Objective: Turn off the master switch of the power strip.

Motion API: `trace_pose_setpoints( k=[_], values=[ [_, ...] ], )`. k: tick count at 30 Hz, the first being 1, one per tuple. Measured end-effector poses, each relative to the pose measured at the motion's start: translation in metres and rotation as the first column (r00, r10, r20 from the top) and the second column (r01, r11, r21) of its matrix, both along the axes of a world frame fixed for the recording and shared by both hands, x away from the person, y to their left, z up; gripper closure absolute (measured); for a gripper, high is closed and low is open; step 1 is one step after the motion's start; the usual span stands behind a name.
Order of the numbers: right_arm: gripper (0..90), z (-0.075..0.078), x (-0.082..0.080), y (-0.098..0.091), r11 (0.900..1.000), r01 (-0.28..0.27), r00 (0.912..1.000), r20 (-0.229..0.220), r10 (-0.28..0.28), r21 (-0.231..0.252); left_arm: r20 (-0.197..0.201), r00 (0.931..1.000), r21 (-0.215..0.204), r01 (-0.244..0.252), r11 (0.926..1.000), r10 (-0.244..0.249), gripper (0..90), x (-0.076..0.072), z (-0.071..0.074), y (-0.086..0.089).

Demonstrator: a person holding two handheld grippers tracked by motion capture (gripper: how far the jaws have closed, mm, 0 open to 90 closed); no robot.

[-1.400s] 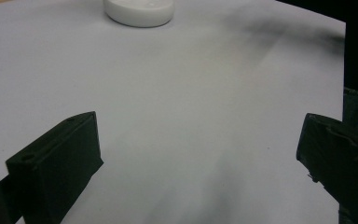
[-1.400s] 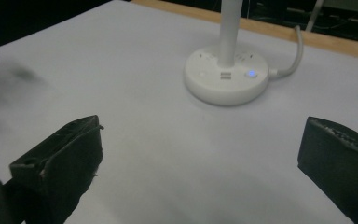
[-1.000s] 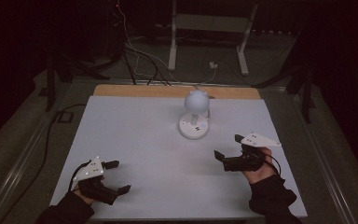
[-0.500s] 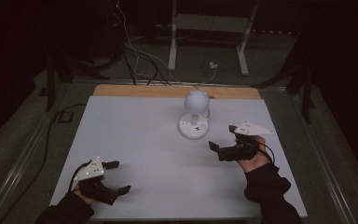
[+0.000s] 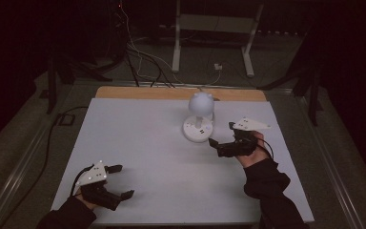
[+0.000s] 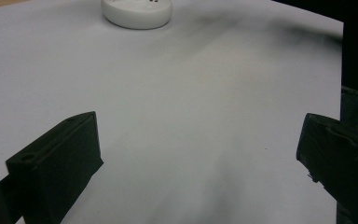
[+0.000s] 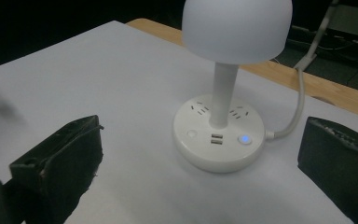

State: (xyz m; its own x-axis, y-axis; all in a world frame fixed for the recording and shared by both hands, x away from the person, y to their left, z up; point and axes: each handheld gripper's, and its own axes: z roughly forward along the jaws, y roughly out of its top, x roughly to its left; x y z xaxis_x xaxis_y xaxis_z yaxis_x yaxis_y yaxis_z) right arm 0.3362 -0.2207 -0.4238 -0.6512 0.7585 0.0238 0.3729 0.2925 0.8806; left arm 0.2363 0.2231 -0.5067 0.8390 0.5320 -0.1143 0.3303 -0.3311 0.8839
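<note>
High view, lamp: small white desk lamp (image 5: 199,117) with a round dome shade, a thin stem and a disc base stands upright on the far middle of the white table (image 5: 138,157), near the wooden strip along the back edge.
High view, right gripper: right gripper (image 5: 219,143) is held low just beside the lamp's base, on its near right, jaws apart and pointing at it; no contact that I can make out.
High view, left gripper: left gripper (image 5: 122,181) sits at the near left corner, well apart from the lamp, jaws spread wide and holding nothing.
Left gripper view: both black jaws stand far apart over bare table; the lamp's base (image 6: 137,10) shows at the top edge, far off.
Right gripper view, lamp base: round base (image 7: 219,135) lies close ahead between the two wide jaws, carrying socket slots, a white button (image 7: 191,133), twin USB ports (image 7: 215,139) and a lit blue button (image 7: 245,139); a white cord (image 7: 294,112) leaves its right side.
Right gripper view, shade: shade (image 7: 237,25) looks unlit.
Done so far: my reading is that the approach is nearly complete, with the gripper lined up on the base.
Left to do: closing the gap and pressing a button, or gripping the lamp, all seems ahead; nothing is grasped yet.
</note>
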Motion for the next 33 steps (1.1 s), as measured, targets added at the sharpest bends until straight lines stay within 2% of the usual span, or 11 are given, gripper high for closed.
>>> trace_pose_setpoints(
  k=[13, 24, 33],
  values=[
    [0.0, -0.009, 0.022, 0.001, 0.9999, 0.009, 0.9997, -0.024, -0.009, -0.007, -0.002, 1.0000, -0.002, -0.001, 1.0000, 0.001, 0.4, 0.000, 0.000, 0.000],
    [0.0, -0.027, 0.041, -0.001, 0.9997, 0.024, 0.9986, -0.048, -0.025, -0.009, -0.002, 1.0000, 0.000, 0.000, 1.0000, 0.000, 0.3, 0.000, 0.000, 0.000],
    [0.0, -0.038, 0.054, 0.002, 0.9985, 0.043, 0.9984, -0.036, -0.044, -0.035, -0.004, 1.0000, -0.004, 0.001, 1.0000, -0.001, 0.4, 0.000, 0.001, 0.000]
  ],
)
